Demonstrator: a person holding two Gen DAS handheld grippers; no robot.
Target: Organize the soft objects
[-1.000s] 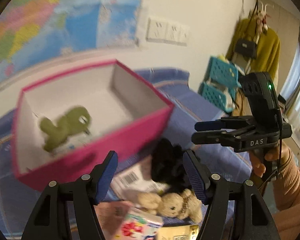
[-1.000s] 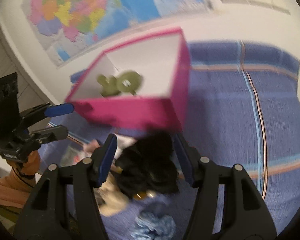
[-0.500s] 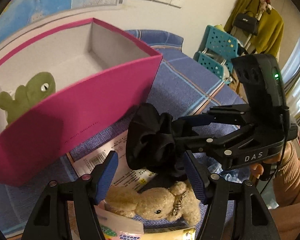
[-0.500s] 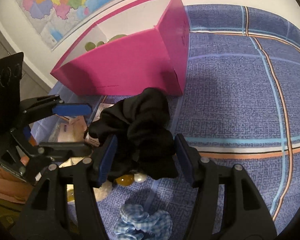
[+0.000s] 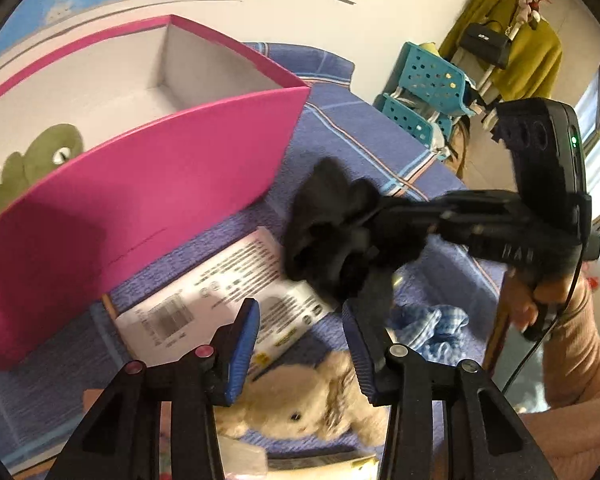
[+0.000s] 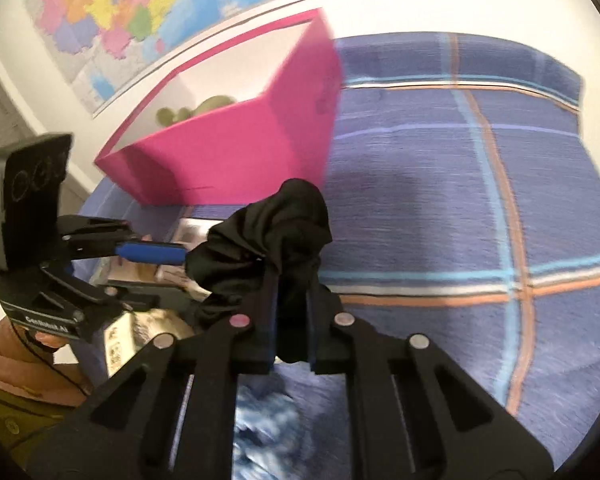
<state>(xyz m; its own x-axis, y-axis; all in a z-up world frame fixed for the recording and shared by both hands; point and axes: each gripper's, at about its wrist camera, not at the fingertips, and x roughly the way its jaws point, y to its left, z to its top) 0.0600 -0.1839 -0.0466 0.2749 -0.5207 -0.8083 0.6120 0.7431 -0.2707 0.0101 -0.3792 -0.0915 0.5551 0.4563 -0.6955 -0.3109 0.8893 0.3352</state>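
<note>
My right gripper is shut on a ruffled black scrunchie and holds it above the blue plaid tablecloth; the left wrist view shows this scrunchie in front of the pink box. A green plush lies inside the box. My left gripper points down over a beige plush bunny. Its jaws are closing with the bunny between them, and I see no pad pressing on it. A blue checked scrunchie lies to the right of the bunny.
A white printed carton lies flat between the pink box and the bunny. A person's hand and sleeve hold the right gripper's handle. Teal chairs and a coat rack stand beyond the table. A map hangs on the wall.
My right gripper has shut on the black scrunchie and raised it off the pile. My left gripper has sunk toward the bunny and its jaws have narrowed.
</note>
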